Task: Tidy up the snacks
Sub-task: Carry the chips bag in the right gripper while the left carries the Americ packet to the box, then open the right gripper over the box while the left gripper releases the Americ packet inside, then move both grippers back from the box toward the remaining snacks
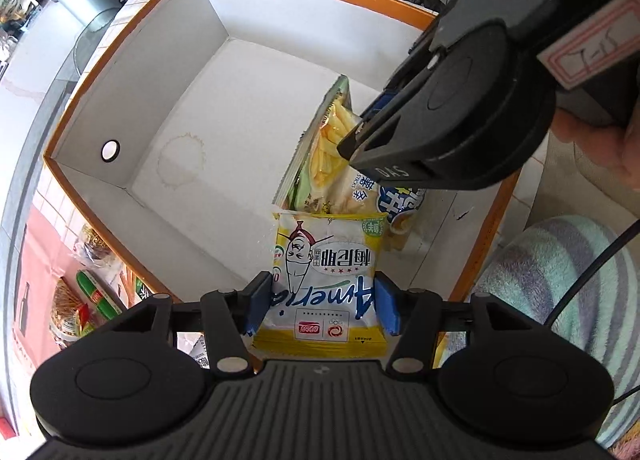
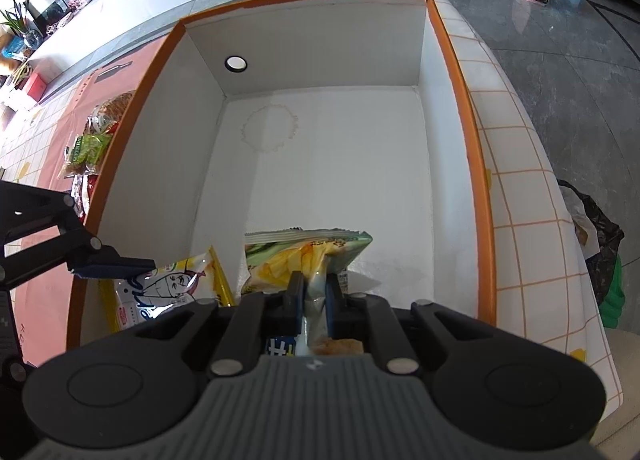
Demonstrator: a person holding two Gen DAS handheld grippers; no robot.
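My left tongs (image 1: 320, 302) apart around the yellow snack bag (image 1: 325, 260) at the near wall of the orange-rimmed box (image 1: 120, 96), my right tongs (image 2: 314, 292) clamped on the green fries bag (image 2: 304, 252) just beside it, more snack packets (image 2: 90, 144) left on the tabletop (image 2: 516, 180)

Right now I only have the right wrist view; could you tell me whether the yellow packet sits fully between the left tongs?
Observer: Yes, the yellow packet lies between both pads of the left tongs; whether they press it, I cannot tell.
Operator: Thank you. Is anything close to the box on the near side?
Observer: Striped fluffy fabric lies just outside the near corner of the box.
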